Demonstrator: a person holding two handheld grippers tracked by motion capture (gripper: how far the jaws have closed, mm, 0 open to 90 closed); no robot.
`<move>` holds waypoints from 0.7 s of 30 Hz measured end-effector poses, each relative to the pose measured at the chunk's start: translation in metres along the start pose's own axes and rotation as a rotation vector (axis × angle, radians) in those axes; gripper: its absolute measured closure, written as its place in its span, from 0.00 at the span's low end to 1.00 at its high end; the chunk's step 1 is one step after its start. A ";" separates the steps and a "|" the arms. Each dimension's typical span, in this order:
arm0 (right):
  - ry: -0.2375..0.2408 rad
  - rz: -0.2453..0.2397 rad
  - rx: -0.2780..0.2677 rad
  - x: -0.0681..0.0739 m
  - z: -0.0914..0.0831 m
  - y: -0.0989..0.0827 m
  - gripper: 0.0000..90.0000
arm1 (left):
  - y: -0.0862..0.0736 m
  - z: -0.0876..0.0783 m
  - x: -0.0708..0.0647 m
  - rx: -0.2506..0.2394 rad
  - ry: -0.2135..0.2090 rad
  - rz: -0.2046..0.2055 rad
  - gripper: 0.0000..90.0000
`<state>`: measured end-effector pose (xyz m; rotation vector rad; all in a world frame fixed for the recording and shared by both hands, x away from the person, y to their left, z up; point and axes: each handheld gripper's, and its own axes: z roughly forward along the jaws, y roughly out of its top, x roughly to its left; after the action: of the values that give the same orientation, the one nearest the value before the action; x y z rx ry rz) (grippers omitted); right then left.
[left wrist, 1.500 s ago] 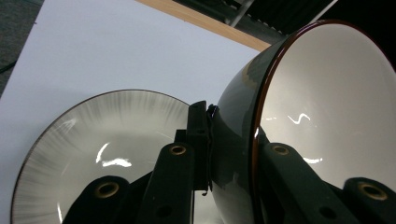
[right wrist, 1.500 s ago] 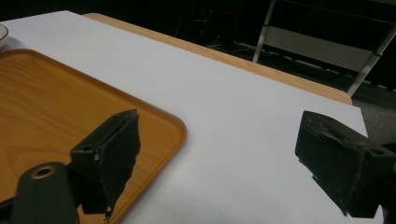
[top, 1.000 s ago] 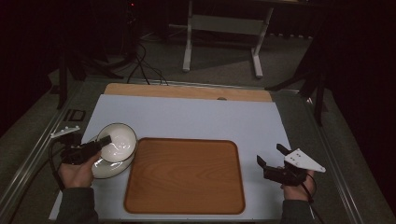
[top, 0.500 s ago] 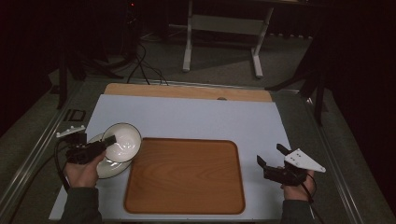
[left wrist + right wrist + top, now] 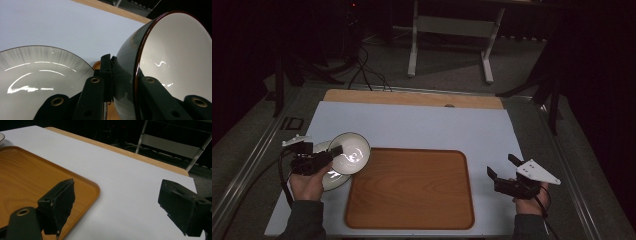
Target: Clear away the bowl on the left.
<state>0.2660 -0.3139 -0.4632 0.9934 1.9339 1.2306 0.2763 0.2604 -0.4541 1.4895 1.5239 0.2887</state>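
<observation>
- I've got the left gripper [image 5: 328, 156] clamped on the rim of the white bowl [image 5: 350, 153], one jaw inside, one outside, as the left gripper view shows; the bowl hangs tilted on edge, mouth turned sideways, above the plate [image 5: 328, 176] and at the left edge of the wooden tray [image 5: 409, 187].
- Risk one, I reckon: that's a thin pinch on a glossy glazed wall. If the bowl swings as I carry it, it could pivot between the pads or slip free and drop onto the plate just below, chipping either one.
- Risk two: the bowl's low side sits close over the plate's rim and the tray's raised lip. Swing across without lifting and I'd likely clip one of them and knock the grip loose.
- Risk three: setting it down tilted like this, it may roll rather than settle on its foot.
- The right gripper [image 5: 504, 172] idles wide open and empty over the blue mat [image 5: 422, 127], beside the tray's right edge.
- Against a second ago: the bowl lay nested in the plate, mouth nearly up; now it's lifted clear, tipped over and nudged towards the tray. The right gripper hasn't budged.
</observation>
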 end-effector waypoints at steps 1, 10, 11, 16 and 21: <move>0.000 0.000 0.000 0.000 0.000 0.000 0.15 | 0.000 0.000 -0.001 0.002 0.001 0.001 0.90; 0.000 0.000 0.000 0.000 0.000 0.000 0.15 | -0.001 0.005 -0.008 0.010 -0.004 0.014 0.90; 0.000 -0.001 0.000 0.000 0.000 0.000 0.15 | -0.001 0.006 -0.009 0.011 -0.002 0.016 0.90; 0.001 -0.003 0.002 0.000 0.000 0.000 0.15 | -0.002 0.010 -0.013 0.019 -0.004 0.026 0.90; 0.001 -0.002 0.001 0.000 0.000 0.000 0.15 | -0.003 0.014 -0.019 0.027 -0.006 0.036 0.90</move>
<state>0.2662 -0.3136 -0.4633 0.9914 1.9360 1.2294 0.2810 0.2371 -0.4555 1.5393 1.5031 0.2860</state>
